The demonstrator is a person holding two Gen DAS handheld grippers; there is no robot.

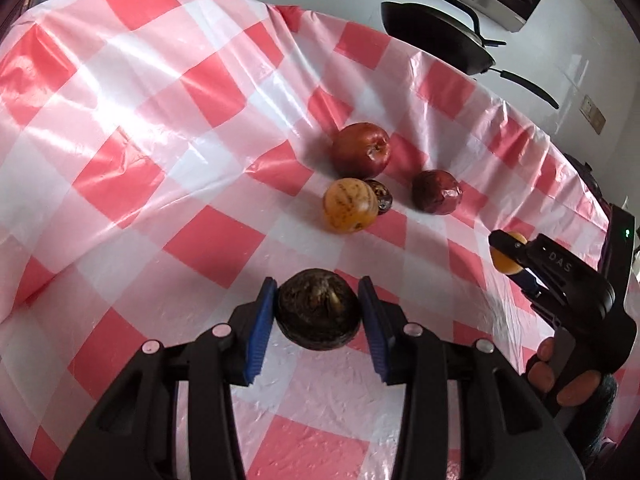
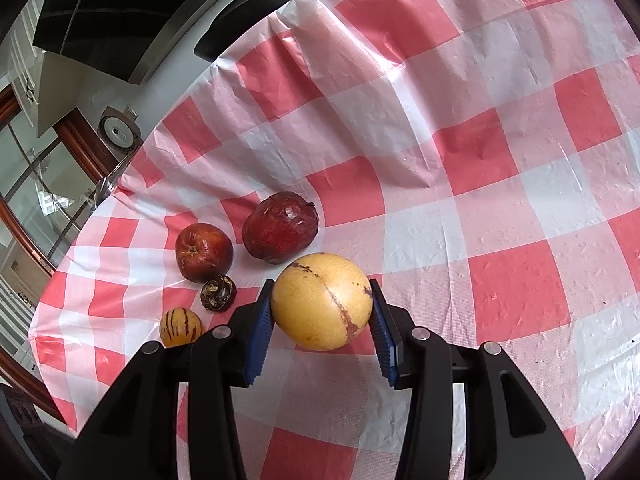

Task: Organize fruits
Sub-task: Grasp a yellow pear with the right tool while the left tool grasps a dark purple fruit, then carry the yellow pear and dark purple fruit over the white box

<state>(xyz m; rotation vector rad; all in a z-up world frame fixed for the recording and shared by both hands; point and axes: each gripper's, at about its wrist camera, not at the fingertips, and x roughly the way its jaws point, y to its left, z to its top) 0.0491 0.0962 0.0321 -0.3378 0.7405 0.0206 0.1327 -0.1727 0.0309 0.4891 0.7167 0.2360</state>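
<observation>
We hold a dark fruit [image 1: 318, 309] in our left claw [image 1: 318, 316] and a yellow fruit [image 2: 322, 301] in our right claw [image 2: 322, 312]. Next, we judge, each goes beside the fruit cluster [image 1: 362, 178] ahead of the left claw.

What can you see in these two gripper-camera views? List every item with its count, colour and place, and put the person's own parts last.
Tablecloth: one, red and white checked, covering the table.
Large red fruits: two, dark red, on the cloth near the far edge.
Striped fruit: one, yellow-orange with dark stripes, on the cloth beside the small dark fruit.
Small dark fruit: one, brown-black, between the striped fruit and a red fruit.
Dark round fruit: one, brown-black, held in the left hand-held gripper.
Yellow fruit: one, yellow with a brown streak, held in the right hand-held gripper.
Pan: one, black, beyond the table.
Left hand-held gripper: black, blue pads.
Right hand-held gripper: black, blue pads.
Fingers: gripping the right handle.
</observation>
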